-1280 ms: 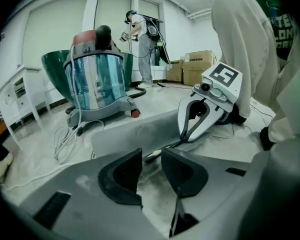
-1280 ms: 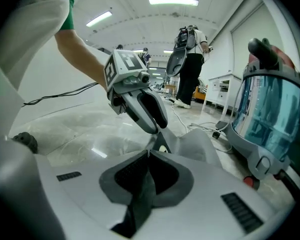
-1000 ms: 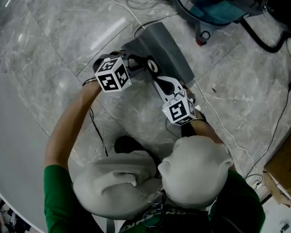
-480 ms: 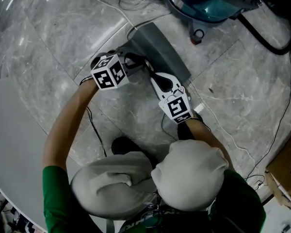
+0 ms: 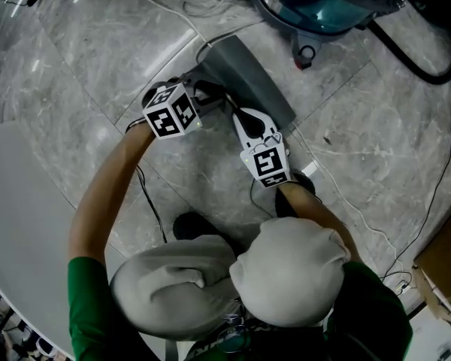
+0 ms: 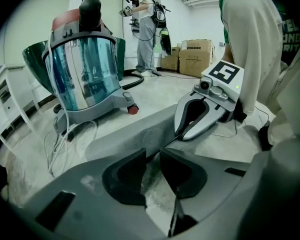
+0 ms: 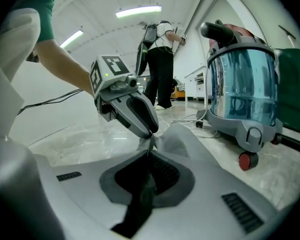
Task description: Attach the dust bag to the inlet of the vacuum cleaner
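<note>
Crouching over a grey marble floor (image 5: 98, 43), a person in a green top holds 2 grippers out in front, both meeting at the near end of a grey dust bag (image 5: 252, 77). The dust bag lies flat on the floor, running away from the person toward a vacuum cleaner (image 5: 323, 6) with a clear blue-green drum. It is near the vacuum cleaner but apart from it, its far end close to a small red wheel. The left gripper (image 5: 224, 102), topped by a black-and-white marker cube, points steeply down at the bag's near edge. Its jaws stand only a narrow slit apart, with pale fabric from the bag's edge pinched between them, and the bag peaks up slightly at its tip. The right gripper (image 5: 237, 115) comes in lower and flatter from the person's right, its jaws pressed together on the same thin edge, just beside the left gripper's tip. A white cable (image 5: 173, 2) loops across the floor beside the vacuum cleaner, and a black hose (image 5: 413, 47) curves away on its other side. In the background, another person (image 6: 145, 29) stands near stacked cardboard boxes (image 6: 192, 56).
</note>
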